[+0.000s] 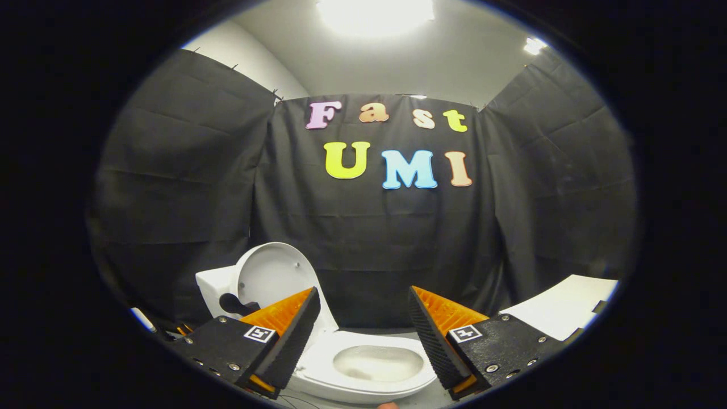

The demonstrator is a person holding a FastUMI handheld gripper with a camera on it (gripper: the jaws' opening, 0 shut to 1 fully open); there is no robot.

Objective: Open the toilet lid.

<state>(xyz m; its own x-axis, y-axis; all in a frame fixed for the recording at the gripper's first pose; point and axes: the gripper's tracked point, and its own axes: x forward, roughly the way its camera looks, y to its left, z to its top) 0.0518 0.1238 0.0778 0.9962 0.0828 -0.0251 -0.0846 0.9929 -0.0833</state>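
A white toilet (363, 369) stands on the floor just ahead of and below my fingers. Its lid (272, 275) is raised upright, leaning back against the white tank (214, 292), partly behind my left finger. The seat ring lies down around the bowl, and the water in the bowl (377, 362) shows between my fingers. My gripper (363, 304) is open, its fingers wide apart and holding nothing, hovering above the front of the bowl.
Black cloth walls close the booth behind and on both sides of the toilet. A white flat surface (568, 312) sits to the right beyond my right finger. A bright ceiling light (375, 14) shines overhead.
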